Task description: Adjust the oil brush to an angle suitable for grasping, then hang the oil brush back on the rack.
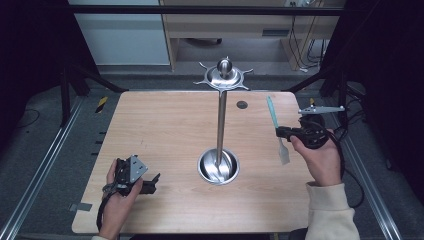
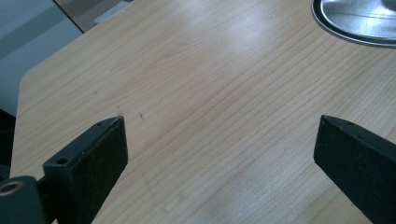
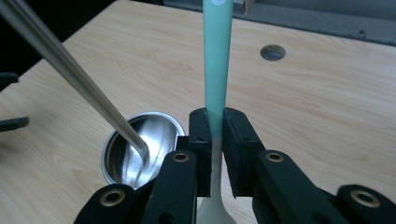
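right tongs (image 3: 215,140) clamped on spatula (image 3: 217,60), above bare table (image 1: 165,125) beside stand (image 1: 220,125)

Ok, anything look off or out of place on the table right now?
Nothing stands out. The right gripper is shut on the teal-handled utensil, held lengthwise and straight. The metal stand looks upright in its round base, no spills. The left gripper is open above bare table.

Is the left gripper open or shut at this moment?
Open. In the left gripper view the left gripper has its two black jaws wide apart, with bare table between them.
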A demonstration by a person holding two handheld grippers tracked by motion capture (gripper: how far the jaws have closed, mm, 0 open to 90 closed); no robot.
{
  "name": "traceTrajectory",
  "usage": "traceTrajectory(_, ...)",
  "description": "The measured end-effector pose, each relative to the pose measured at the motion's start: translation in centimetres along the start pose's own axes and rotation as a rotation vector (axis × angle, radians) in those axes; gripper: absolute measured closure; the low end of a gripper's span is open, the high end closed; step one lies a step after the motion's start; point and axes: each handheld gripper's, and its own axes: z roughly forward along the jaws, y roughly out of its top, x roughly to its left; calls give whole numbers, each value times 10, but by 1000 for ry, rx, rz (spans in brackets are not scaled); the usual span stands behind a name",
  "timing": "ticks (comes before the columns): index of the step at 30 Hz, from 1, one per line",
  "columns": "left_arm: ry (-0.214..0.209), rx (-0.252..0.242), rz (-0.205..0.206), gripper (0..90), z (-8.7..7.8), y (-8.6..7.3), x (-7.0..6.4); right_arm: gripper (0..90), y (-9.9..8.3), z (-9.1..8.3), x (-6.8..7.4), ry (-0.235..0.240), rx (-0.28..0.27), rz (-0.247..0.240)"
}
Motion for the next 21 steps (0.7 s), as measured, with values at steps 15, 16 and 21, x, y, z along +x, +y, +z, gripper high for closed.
traceTrajectory(15,-4,0,3,25,0,1,1,823,3,-28,19,50,-115,-57)
traceTrajectory(16,-5,-1,2,25,0,1,1,823,3,-30,19,54,-123,-61)
traceTrajectory(21,-2,-7,2,25,-2,1,3,823,1,-40,20,76,-168,-60)
